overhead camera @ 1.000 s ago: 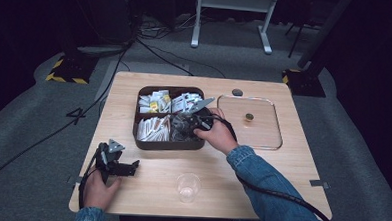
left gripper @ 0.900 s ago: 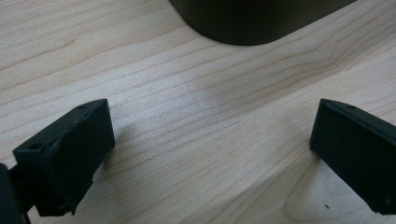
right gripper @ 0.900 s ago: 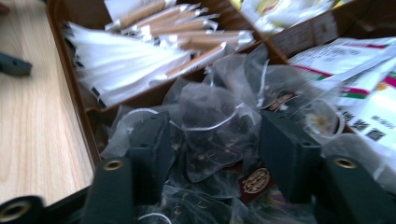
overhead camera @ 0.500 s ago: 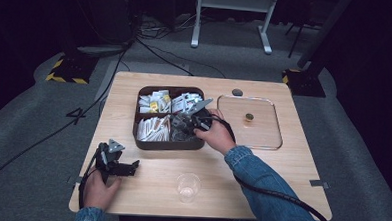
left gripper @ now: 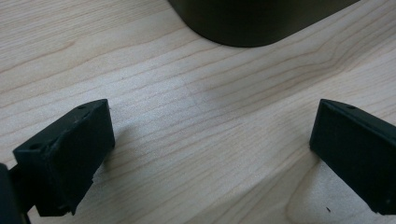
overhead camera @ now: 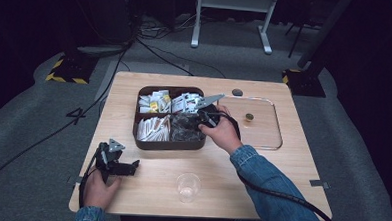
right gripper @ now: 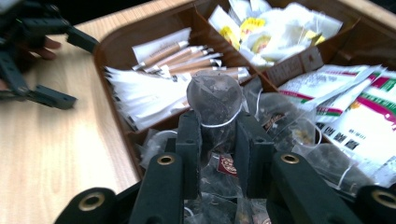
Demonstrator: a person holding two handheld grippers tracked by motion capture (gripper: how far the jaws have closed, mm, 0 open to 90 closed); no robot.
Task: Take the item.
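1. Tea bag (right gripper: 215,100): pyramid mesh type, clamped between the right gripper (right gripper: 218,135) jaws, which have just closed on it. Pads pinch its lower half; its rounded top sticks out past the jaw tips.
2. Location: just above the near-right compartment of the brown tray (overhead camera: 141,143), the one holding the loose dark mesh bags. Bag looks partly lifted off the pile; cannot tell whether its string is free of the others.
3. Other compartments: long paper sachets (right gripper: 140,88) near-left, yellow-print packets (right gripper: 261,35) and white-and-red packets (right gripper: 355,107) at the back.
4. Key relation: clear cup (overhead camera: 187,186) stands on the worktop (overhead camera: 260,193) nearer the person than the tray, between the two hands. In the high view, the right hand (overhead camera: 224,134) sits at the tray's right edge, so the likely carry is up out of the compartment, then back toward the person.
5. Left gripper (overhead camera: 113,159): jaws wide apart, nothing between them, resting low over bare worktop at the near-left, apart from the tray corner.
6. Clear lid-like tray (overhead camera: 275,139) with a small gold object (overhead camera: 249,117) lies right of the brown tray.
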